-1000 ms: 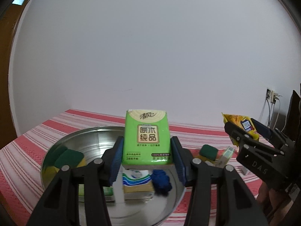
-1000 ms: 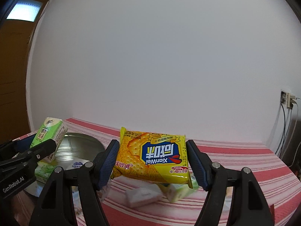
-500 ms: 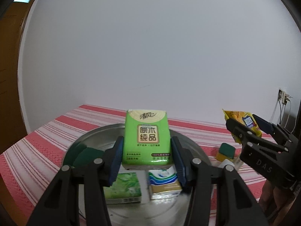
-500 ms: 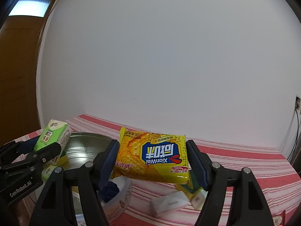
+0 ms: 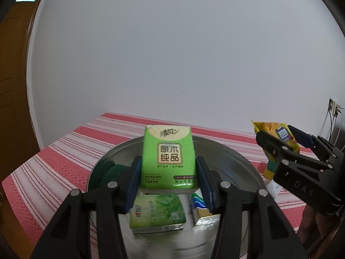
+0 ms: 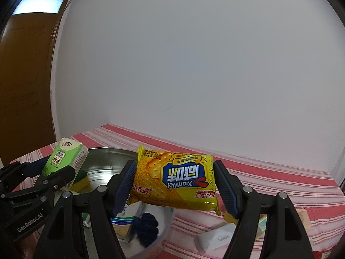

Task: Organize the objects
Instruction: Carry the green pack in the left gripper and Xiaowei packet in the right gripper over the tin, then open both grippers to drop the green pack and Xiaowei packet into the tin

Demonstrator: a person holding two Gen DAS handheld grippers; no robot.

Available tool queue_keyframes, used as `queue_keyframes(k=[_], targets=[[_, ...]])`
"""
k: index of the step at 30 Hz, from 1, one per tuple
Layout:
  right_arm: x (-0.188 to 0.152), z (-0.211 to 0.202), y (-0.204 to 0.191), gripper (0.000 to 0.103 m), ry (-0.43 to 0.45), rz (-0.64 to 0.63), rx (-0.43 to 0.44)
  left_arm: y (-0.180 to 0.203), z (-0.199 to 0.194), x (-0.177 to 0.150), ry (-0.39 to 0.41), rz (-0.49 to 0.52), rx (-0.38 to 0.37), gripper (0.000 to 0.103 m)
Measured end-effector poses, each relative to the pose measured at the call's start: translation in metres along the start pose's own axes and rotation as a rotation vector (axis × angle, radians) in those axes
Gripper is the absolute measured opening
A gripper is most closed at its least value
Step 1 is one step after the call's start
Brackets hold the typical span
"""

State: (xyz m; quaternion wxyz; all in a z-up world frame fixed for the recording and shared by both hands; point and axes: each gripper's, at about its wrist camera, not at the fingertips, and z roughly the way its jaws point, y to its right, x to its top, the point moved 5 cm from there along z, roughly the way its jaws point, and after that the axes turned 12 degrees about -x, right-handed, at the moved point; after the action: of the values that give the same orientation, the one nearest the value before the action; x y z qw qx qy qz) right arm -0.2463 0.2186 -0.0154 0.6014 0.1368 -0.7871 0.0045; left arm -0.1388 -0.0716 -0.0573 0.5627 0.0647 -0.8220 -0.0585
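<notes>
White wall, brown door at left, red-and-white striped tablecloth [image 5: 64, 151] under everything.

Left gripper [image 5: 168, 179]: jaws narrow, clamped on the bright green tissue pack [image 5: 169, 158], held upright between the pads. Just below and past its fingers lies a pale green tissue pack [image 5: 158, 213], with a blue-and-gold pack [image 5: 202, 210] beside it; both rest in the metal basin [image 5: 232, 159]. A dark green sponge [image 5: 112, 170] sits further in, left of the jaws. A second ago the basin lay lower left of these tongs; now it's centred beneath the held pack.

Right gripper [image 6: 174, 185]: jaws wide, gripping the yellow cracker packet [image 6: 174, 183] flat, print upside down. A dark blue knobbly thing [image 6: 146, 226] lies beneath it in the basin. A white pack [image 6: 215, 237] sits on the cloth lower right. This hand has swung left; the basin edge has gone from far left to under its left finger.

Judgement: both items are lined up for drop-off into the basin, release pending, tissue pack likely first.
</notes>
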Motion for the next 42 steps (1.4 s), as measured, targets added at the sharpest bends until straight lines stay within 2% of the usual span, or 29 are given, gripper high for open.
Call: queue_keyframes(k=[12, 14, 17, 22, 26, 32, 34, 36, 37, 40, 42], targets=[[-0.009, 0.019, -0.001, 0.074, -0.088, -0.005, 0.066, -0.025, 0.004, 0.003, -0.039, -0.012, 0.039, 0.05], [-0.005, 0.026, -0.021, 0.074, -0.107, -0.014, 0.082, -0.026, 0.006, 0.001, -0.052, -0.012, 0.045, 0.05], [-0.006, 0.028, -0.026, 0.074, -0.125, -0.031, 0.101, -0.024, 0.006, -0.002, -0.072, -0.009, 0.051, 0.05], [-0.011, 0.029, -0.028, 0.074, -0.156, -0.06, 0.127, -0.018, 0.007, -0.005, -0.096, 0.005, 0.057, 0.05], [-0.014, 0.01, -0.036, 0.074, -0.167, -0.072, 0.136, -0.02, 0.007, -0.005, -0.099, 0.002, 0.061, 0.05], [-0.021, 0.012, -0.037, 0.074, -0.177, -0.063, 0.139, -0.015, 0.007, -0.005, -0.113, -0.001, 0.065, 0.05], [-0.02, 0.015, -0.037, 0.076, -0.191, -0.057, 0.153, -0.014, 0.007, -0.007, -0.116, -0.001, 0.066, 0.05], [-0.022, 0.018, -0.039, 0.081, -0.19, -0.065, 0.13, -0.015, 0.006, -0.007, -0.11, 0.0, 0.075, 0.05], [-0.023, 0.019, -0.039, 0.082, -0.186, -0.066, 0.123, -0.015, 0.005, -0.006, -0.109, -0.002, 0.076, 0.053], [-0.024, 0.017, -0.036, 0.084, -0.167, -0.049, 0.107, -0.015, 0.001, -0.005, -0.091, -0.003, 0.089, 0.072], [-0.023, 0.014, -0.031, 0.085, -0.161, -0.037, 0.098, -0.013, -0.002, -0.004, -0.081, 0.0, 0.09, 0.075]])
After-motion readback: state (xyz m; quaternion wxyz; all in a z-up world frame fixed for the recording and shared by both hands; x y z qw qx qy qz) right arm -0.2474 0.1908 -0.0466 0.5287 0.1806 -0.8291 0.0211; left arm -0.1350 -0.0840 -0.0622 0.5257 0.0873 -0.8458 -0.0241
